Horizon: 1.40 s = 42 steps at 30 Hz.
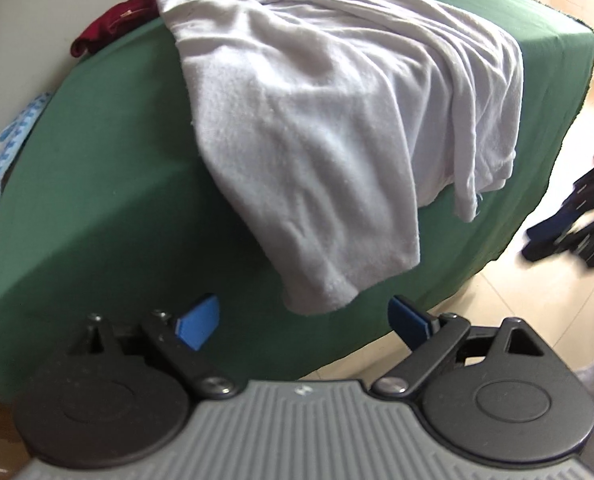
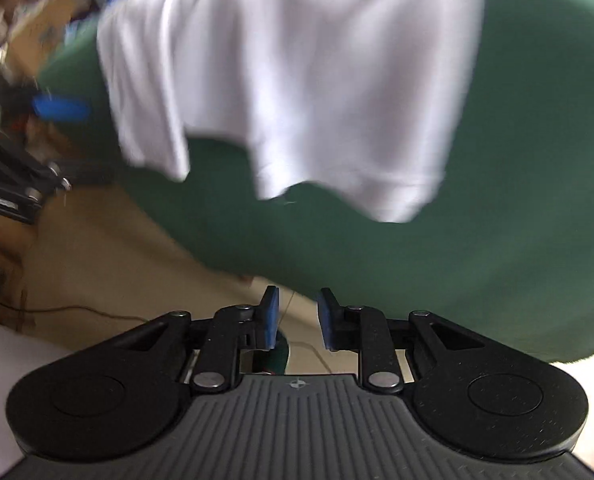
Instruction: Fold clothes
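Note:
A pale lilac-white garment (image 1: pixel 329 120) lies crumpled over the green-covered table (image 1: pixel 97 184), one end hanging over the near edge. My left gripper (image 1: pixel 303 320) is open just below that hanging end, its blue pads (image 1: pixel 199 322) wide apart with nothing between them. In the blurred right wrist view the same garment (image 2: pixel 297 80) drapes over the table's edge (image 2: pixel 497 240). My right gripper (image 2: pixel 297 316) hangs lower, over the floor near the table's edge, its fingers a small gap apart and empty. The other gripper (image 2: pixel 37 152) shows at the left.
A dark red garment (image 1: pixel 113 24) lies at the table's far left corner. Blue patterned cloth (image 1: pixel 5 152) sits at the left. Beige tiled floor (image 1: pixel 537 280) lies to the right. Cardboard boxes and clutter (image 2: pixel 29 20) stand beyond the table.

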Available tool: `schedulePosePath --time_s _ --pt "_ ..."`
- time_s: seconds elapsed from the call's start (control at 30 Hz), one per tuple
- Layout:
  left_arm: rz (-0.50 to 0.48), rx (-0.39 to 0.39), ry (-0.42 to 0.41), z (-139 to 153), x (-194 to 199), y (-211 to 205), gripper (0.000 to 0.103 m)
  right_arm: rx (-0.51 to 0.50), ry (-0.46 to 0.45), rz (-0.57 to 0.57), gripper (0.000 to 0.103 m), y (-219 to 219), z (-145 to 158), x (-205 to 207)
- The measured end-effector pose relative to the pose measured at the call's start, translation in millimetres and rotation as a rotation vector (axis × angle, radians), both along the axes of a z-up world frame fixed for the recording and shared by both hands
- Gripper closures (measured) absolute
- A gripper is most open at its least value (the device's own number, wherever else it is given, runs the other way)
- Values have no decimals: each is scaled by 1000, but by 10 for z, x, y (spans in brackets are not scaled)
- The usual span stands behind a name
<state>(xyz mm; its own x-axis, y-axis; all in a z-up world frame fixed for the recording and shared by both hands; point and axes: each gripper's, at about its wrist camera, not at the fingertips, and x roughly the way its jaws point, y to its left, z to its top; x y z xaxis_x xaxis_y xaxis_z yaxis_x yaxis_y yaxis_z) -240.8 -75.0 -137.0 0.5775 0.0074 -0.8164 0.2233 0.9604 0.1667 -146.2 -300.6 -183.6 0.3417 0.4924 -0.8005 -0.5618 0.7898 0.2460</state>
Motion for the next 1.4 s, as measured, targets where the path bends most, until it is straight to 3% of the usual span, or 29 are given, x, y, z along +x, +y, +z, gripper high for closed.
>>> schedulePosePath --time_s 0.1,0.13,0.17,0.2,0.23,0.33,0.43,0.57,0.67,0.8,0.9,1.03,1.1,1.13,1.17,1.2,1.23,1.27,1.4 --pt "-44 -17 2 -19 156 62 10 56 -72 -102 70 -313 254 74" --pt "-63 -20 5 -27 211 74 10 65 -89 -112 61 -351 316 136" --pt "-81 -33 15 -37 246 80 7 70 -105 -112 53 -372 369 191" --pt "-98 -51 27 -47 273 85 1 67 -121 -91 50 -352 406 244" --pt "-115 -68 39 -58 301 90 2 60 -135 -58 49 -308 434 308" --pt "-204 -13 35 -98 260 26 2 33 -158 46 49 -165 453 503" --pt "-234 -17 40 -89 262 6 3 16 -152 127 49 -57 408 632" --pt "-197 -93 17 -19 272 31 2 10 -106 226 49 -25 291 628" --pt "-187 -104 7 -39 244 -56 2 -19 -95 280 49 28 185 585" --pt "-228 -115 95 -171 249 -118 8 -57 -81 353 50 98 44 527" --pt "-196 -72 68 -248 291 -83 9 -69 -97 380 52 96 33 454" --pt "-134 -151 133 -327 464 85 8 -63 -114 372 56 39 80 379" --pt "-138 -138 153 -385 498 58 8 -66 -116 376 57 38 82 349" --pt "-140 -117 157 -417 509 22 11 -70 -117 379 60 44 82 334" --pt "-146 -104 164 -437 518 -15 25 -72 -117 381 69 53 88 317" --pt "-152 -94 172 -454 528 -51 53 -66 -113 385 76 52 103 296" --pt "-150 -99 187 -454 538 -77 70 -60 -110 388 91 51 119 275" --pt "-145 -116 194 -425 525 -92 98 -51 -104 391 94 38 145 246" --pt "-161 -154 163 -192 316 -176 98 1 -63 402 95 -85 310 84"
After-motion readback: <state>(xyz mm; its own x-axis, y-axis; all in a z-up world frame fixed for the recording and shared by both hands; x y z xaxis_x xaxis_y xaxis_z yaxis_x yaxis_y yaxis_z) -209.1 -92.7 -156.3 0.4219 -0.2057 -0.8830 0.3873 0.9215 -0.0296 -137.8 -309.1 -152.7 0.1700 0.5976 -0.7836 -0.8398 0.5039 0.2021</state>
